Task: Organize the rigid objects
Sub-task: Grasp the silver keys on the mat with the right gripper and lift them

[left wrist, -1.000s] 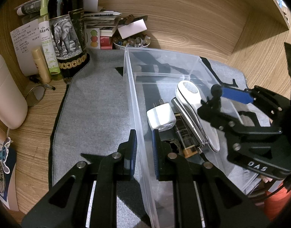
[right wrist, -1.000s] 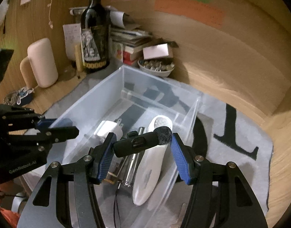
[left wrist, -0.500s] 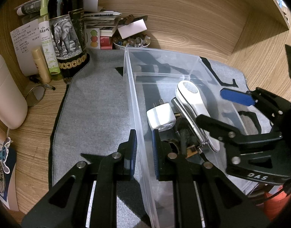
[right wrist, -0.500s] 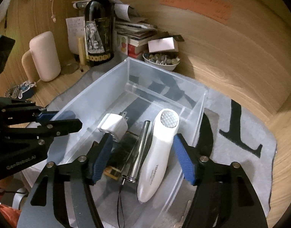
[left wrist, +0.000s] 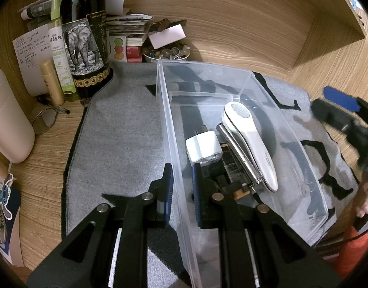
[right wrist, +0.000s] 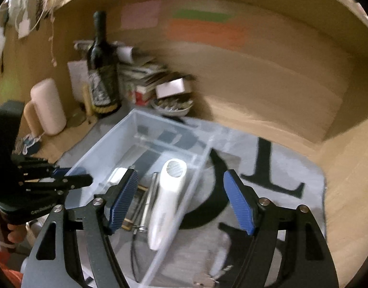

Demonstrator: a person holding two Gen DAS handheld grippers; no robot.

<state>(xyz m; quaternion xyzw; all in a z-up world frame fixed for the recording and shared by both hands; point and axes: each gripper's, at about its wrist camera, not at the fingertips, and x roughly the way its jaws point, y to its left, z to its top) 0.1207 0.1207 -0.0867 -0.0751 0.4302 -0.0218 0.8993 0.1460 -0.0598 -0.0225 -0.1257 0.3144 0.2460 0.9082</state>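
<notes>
Wood surround: pale grained desk [left wrist: 47,163] and back wall; a beige rounded container [left wrist: 6,120] stands at the far left.
Back-left clutter: a dark wine bottle [left wrist: 84,38] with an elephant label, upright, with a green spray bottle [left wrist: 60,55] just beside it on its left; a stack of books and papers [left wrist: 128,33] and a bowl of small stones [left wrist: 168,52] behind the bin.
Mat: grey cloth mat [left wrist: 121,129] with black lettering, under the bin.
Left gripper [left wrist: 181,189]: jaws narrow, clamped on the left wall of the clear plastic bin [left wrist: 170,124], one blue pad outside the wall and one inside; in the right wrist view it shows at the left edge [right wrist: 71,180], held in a person's hand [right wrist: 8,235].
Bin contents: in the near compartment, a white charger plug [left wrist: 203,150], a silver metal rod [left wrist: 239,153] just beside it, a white handheld device [left wrist: 250,144] lying against the rod, and dark items under them that are too dim to make out; the far compartment holds nothing visible.
Right gripper [right wrist: 180,204]: jaws wide and have just been opening further, nothing gripped between the pads; it hangs above the bin's right wall with the white handheld device showing below between the fingers. This view is blurred.
Right of bin: bare mat with black lettering.
</notes>
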